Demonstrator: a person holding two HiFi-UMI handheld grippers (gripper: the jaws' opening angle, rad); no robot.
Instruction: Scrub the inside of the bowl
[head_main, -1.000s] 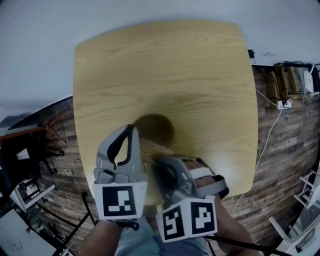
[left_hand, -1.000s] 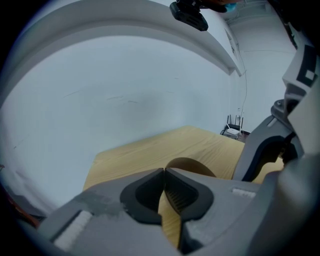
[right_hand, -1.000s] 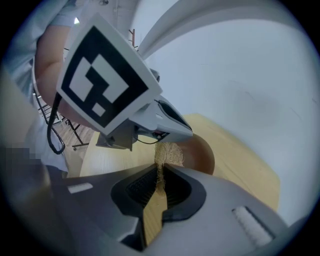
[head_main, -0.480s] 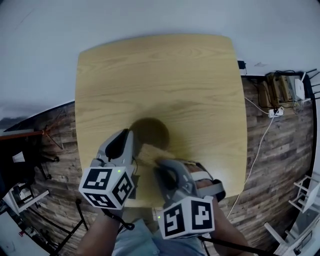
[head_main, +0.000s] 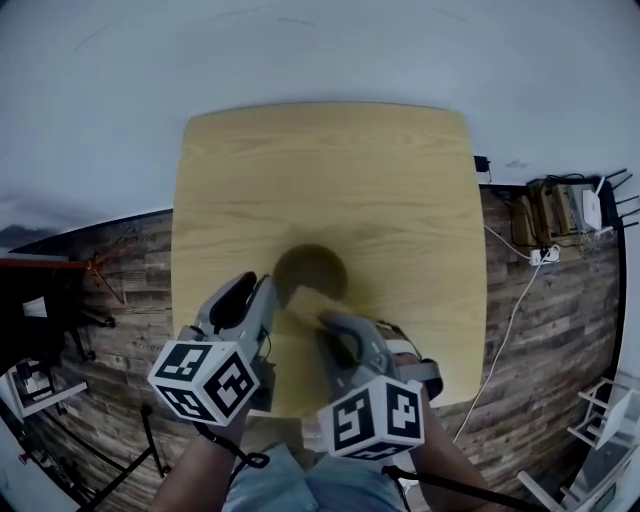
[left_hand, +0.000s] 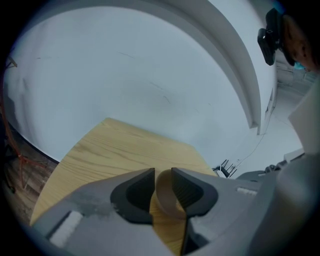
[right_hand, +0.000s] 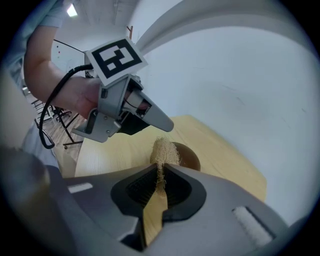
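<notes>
A dark brown bowl (head_main: 312, 264) sits on the light wooden table (head_main: 400, 190), near its front edge. My left gripper (head_main: 268, 288) is at the bowl's left rim. In the left gripper view, the left gripper (left_hand: 162, 173) is shut on the thin brown bowl wall (left_hand: 165, 199). My right gripper (head_main: 326, 322) holds a tan fibrous scrubber (head_main: 309, 302) just in front of the bowl. In the right gripper view, the right gripper (right_hand: 160, 169) is shut on the scrubber (right_hand: 164, 149), whose frayed tip reaches the near rim of the bowl (right_hand: 190, 158). The left gripper (right_hand: 161, 124) hovers beside it.
The table stands against a white wall (head_main: 320, 50). On the wood plank floor (head_main: 540, 330) to the right lie a white cable (head_main: 505, 318) and boxes (head_main: 555, 212). Black stands (head_main: 60, 290) are on the left. A hand (right_hand: 77, 97) grips the left tool.
The head view has shifted, so the table sits lower and more centred. The left gripper's marker cube has rolled to show two faces. The scrubber stays at the bowl's near rim.
</notes>
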